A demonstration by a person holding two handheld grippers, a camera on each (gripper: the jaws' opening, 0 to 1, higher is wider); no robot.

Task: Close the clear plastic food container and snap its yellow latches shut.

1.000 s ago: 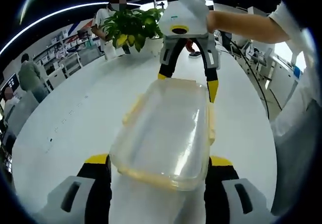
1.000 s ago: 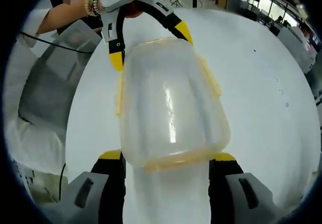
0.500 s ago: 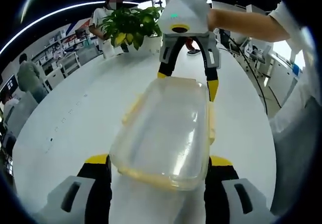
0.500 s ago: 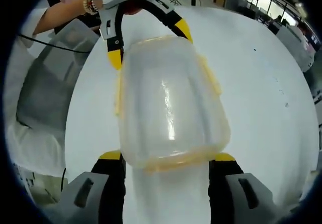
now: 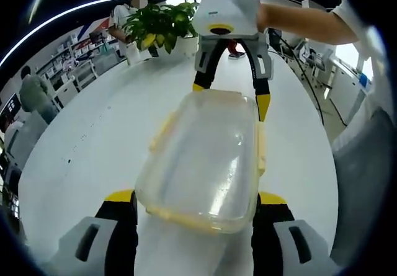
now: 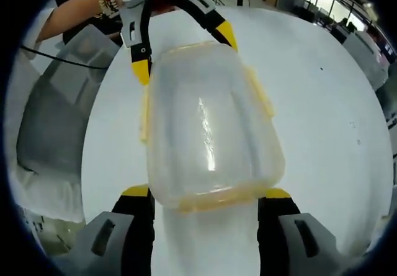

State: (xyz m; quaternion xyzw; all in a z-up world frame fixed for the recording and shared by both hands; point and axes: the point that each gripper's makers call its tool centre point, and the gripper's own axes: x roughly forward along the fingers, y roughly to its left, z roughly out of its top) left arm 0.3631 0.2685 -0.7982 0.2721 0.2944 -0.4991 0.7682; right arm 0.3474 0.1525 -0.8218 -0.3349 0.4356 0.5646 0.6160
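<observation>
i have the clear plastic food container (image 5: 208, 158) between my two tools, lid on top, sitting on the white table (image 5: 93, 133) so the surface takes the downward push. in the left gripper view my left gripper (image 5: 195, 201) straddles the near end, one jaw on each side, pinning it so it cannot slide, while the right gripper (image 5: 229, 96) spans the far end; the right gripper view shows the mirror of this, right gripper (image 6: 208, 198) near and left gripper (image 6: 183, 56) far. both look wide apart and bracing, though i cannot tell whether either truly pinches the walls. the yellow latches (image 6: 259, 96) along the sides seem to stick outward, so i judge them unsnapped.
</observation>
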